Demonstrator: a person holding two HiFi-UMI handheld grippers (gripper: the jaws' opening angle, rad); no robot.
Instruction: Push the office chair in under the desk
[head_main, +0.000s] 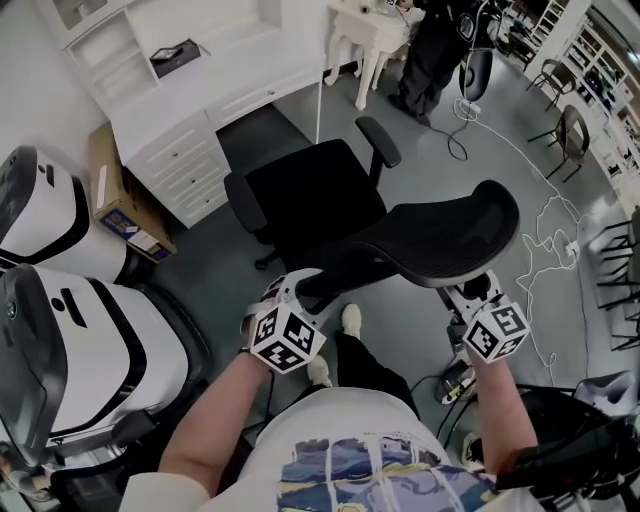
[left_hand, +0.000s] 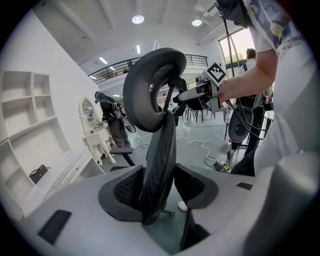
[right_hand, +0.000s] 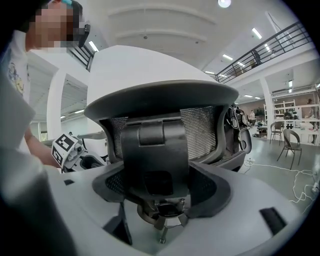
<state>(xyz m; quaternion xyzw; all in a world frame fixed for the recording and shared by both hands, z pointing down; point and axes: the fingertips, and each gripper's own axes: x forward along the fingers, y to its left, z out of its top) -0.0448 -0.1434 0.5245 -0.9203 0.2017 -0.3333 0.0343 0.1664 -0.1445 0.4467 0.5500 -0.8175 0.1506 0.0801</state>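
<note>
A black mesh office chair (head_main: 312, 192) stands in front of the white desk (head_main: 245, 55), its seat toward the dark kneehole (head_main: 258, 128). Its curved backrest (head_main: 440, 235) is nearest me. My left gripper (head_main: 300, 284) is shut on the backrest's left edge (left_hand: 159, 165), which runs up between the jaws. At the right side of the back, my right gripper (head_main: 468, 291) is shut on a black bracket (right_hand: 156, 160) behind the mesh. Each gripper shows in the other's view: the right gripper (left_hand: 200, 92) and the left gripper (right_hand: 67, 148).
Two large white rounded machines (head_main: 70, 340) and a cardboard box (head_main: 118, 195) stand at the left. White cables (head_main: 548, 228) trail over the grey floor at the right, beside dark chairs (head_main: 572, 130). A small white table (head_main: 368, 28) and a person in dark clothes (head_main: 432, 50) are beyond.
</note>
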